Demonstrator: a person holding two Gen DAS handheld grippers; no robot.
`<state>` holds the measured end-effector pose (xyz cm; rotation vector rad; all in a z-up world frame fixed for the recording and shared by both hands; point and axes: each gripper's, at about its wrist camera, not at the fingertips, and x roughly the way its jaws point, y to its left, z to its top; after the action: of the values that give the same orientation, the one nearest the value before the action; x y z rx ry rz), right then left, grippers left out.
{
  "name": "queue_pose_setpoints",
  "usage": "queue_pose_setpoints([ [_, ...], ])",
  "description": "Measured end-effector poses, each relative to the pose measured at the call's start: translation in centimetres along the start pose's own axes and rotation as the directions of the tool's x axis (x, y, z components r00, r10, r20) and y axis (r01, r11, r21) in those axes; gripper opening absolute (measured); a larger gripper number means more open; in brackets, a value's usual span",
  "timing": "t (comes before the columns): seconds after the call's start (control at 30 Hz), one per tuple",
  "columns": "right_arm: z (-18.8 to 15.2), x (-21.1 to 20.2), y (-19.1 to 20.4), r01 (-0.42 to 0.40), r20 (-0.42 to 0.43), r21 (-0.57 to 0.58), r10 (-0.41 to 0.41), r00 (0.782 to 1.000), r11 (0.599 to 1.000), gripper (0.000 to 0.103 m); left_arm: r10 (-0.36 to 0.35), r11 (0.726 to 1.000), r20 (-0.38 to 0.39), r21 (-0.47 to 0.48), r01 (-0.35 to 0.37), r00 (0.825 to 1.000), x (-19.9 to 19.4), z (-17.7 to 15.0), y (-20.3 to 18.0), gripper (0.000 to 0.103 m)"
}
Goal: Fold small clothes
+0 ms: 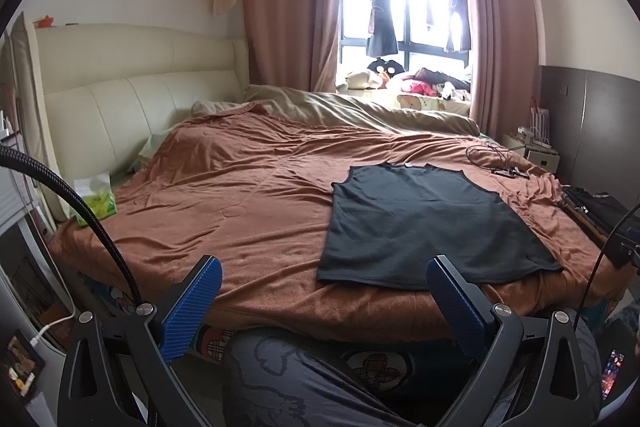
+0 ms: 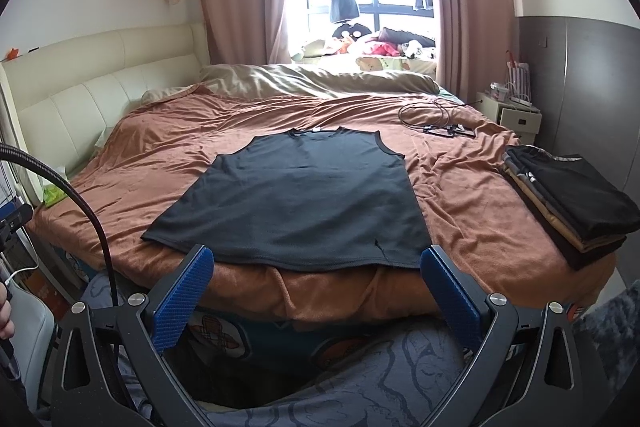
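Note:
A dark sleeveless top (image 1: 424,223) (image 2: 296,195) lies spread flat on the rust-brown blanket (image 1: 240,195) (image 2: 460,187), hem toward the near bed edge, neck toward the window. My left gripper (image 1: 324,271) hangs open at the bed's front edge, left of the hem's middle, with nothing between its blue pads (image 1: 192,307). Just short of the hem my right gripper (image 2: 316,259) also stands open and empty, its fingers spanning most of the hem's width. Neither touches the cloth.
A stack of folded clothes (image 2: 568,203) sits at the bed's right edge. Cables and a small device (image 2: 444,125) lie beyond the top. A green tissue pack (image 1: 94,201) rests by the cream headboard (image 1: 132,107). A person's patterned trouser leg (image 1: 304,379) is below the grippers.

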<state>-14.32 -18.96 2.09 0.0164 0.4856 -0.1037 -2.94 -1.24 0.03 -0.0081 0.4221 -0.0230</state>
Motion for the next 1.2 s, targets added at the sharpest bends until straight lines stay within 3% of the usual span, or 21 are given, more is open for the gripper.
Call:
queue_pose_setpoints([
  [0.6, 0.0, 0.4, -0.5, 0.002, 0.009, 0.016, -0.003, 1.000, 1.000, 0.103, -0.009, 1.000, 0.011, 0.001, 0.009, 1.000, 0.4, 0.3, 0.0, 0.103],
  [1.2, -0.5, 1.0, -0.9, 0.009, -0.009, 0.026, -0.009, 1.000, 1.000, 0.103, -0.015, 1.000, -0.025, 0.015, 0.015, 1.000, 1.3, -0.4, -0.2, 0.103],
])
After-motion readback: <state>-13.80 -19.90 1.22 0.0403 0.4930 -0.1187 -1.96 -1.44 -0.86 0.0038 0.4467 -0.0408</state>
